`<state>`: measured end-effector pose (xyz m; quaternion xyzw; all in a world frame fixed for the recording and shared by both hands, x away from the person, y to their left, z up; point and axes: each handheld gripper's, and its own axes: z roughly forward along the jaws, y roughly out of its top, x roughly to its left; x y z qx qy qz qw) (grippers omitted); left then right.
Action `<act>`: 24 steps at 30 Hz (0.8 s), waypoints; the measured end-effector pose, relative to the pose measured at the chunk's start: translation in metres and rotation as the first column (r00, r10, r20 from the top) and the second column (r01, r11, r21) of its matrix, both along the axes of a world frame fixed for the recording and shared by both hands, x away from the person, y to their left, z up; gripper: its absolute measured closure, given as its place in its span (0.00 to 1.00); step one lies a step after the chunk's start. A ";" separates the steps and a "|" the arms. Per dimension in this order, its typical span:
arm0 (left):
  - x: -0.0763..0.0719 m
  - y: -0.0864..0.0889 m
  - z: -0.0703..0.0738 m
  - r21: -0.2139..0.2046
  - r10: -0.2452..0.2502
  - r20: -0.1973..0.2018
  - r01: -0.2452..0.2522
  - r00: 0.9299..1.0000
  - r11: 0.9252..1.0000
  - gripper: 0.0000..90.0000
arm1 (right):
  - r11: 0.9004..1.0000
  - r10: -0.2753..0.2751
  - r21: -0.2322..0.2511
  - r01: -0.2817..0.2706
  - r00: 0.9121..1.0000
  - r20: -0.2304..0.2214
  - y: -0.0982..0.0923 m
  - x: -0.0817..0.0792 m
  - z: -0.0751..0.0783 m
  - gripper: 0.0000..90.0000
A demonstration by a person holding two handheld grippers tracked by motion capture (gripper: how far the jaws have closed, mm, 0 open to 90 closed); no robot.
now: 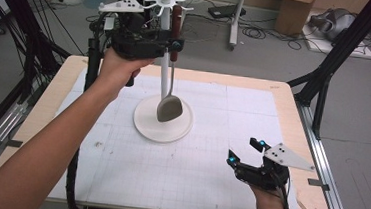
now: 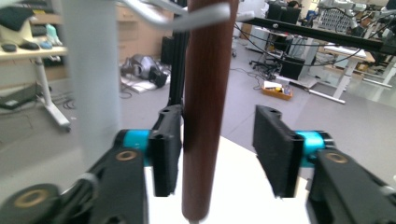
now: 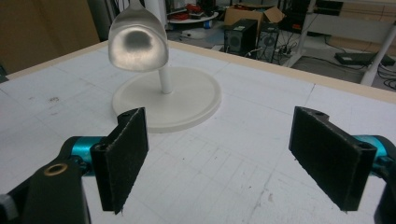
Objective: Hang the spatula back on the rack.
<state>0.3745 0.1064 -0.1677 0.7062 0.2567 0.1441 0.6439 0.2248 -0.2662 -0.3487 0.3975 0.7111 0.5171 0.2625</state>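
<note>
A workshop with a grey floor, trailing cables and cardboard boxes lies behind a light wooden surface (image 1: 293,113) covered by a white gridded mat (image 1: 194,160). Toward the back of the mat stands a white utensil rack with a round disc base (image 1: 144,119), an upright white pole (image 1: 165,68) and a ring of curved hooks (image 1: 157,2) at its top. From one hook hangs a spatula with a dark brown wooden handle (image 1: 177,21), a thin metal shank and a grey, rounded blade (image 1: 169,108); the blade hangs above the base, just in front of the pole. The left claw (image 1: 170,44) is raised at handle height beside the pole, gripped by the person's left hand (image 1: 118,66). In the left gripper view the brown handle (image 2: 205,116) stands upright between its black jaws: it lies close against or touching one pad (image 2: 166,154), while the other pad (image 2: 275,149) stands well apart from it, so the jaws are parted and do not clamp the wood. The right claw (image 1: 242,151) rests low over the near right part of the mat, well apart from the rack, its jaws spread wide with nothing between them; the right gripper view looks across the bare grid to the blade (image 3: 137,44) and the base (image 3: 187,100).
</note>
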 end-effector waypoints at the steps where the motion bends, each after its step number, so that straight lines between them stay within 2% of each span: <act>1: -0.002 0.004 -0.002 -0.002 0.000 0.008 0.000 1.000 1.000 0.50 | 1.000 0.001 -0.003 -0.001 1.000 0.000 0.000 0.000 0.000 0.20; 6: -0.016 0.030 -0.016 -0.013 -0.038 0.031 0.039 0.999 0.999 0.42 | 1.000 -0.004 -0.004 0.004 1.000 -0.001 0.000 -0.001 0.000 0.20; 8: -0.022 0.042 -0.024 -0.004 -0.043 0.040 0.043 0.998 0.999 0.41 | 1.000 -0.007 -0.004 0.007 1.000 -0.005 0.000 -0.001 -0.001 0.20; 10: -0.028 0.055 -0.036 -0.021 -0.042 0.036 0.043 0.998 0.999 0.37 | 1.000 -0.006 -0.008 0.005 1.000 -0.007 0.000 -0.001 -0.002 0.20; 14: -0.042 0.076 -0.060 -0.017 -0.009 0.034 0.010 0.999 1.000 0.25 | 1.000 -0.010 -0.009 0.010 1.000 -0.013 0.000 -0.001 -0.003 0.20; 16: -0.051 0.087 -0.073 0.000 0.005 0.046 -0.005 0.999 1.000 0.24 | 1.000 -0.007 -0.012 0.007 1.000 -0.014 0.001 -0.002 -0.004 0.20; 19: -0.063 0.100 -0.087 0.009 0.018 0.083 -0.019 0.996 1.000 0.22 | 1.000 -0.004 -0.014 0.003 1.000 -0.018 0.001 -0.003 -0.005 0.20; 22: -0.074 0.111 -0.101 -0.001 0.023 0.124 -0.023 0.992 1.000 0.22 | 1.000 -0.002 -0.014 0.002 1.000 -0.020 0.000 -0.004 -0.008 0.19; 24: -0.081 0.117 -0.111 -0.004 0.036 0.134 -0.036 0.990 0.999 0.22 | 1.000 0.000 -0.019 -0.001 1.000 -0.027 0.000 -0.005 -0.011 0.19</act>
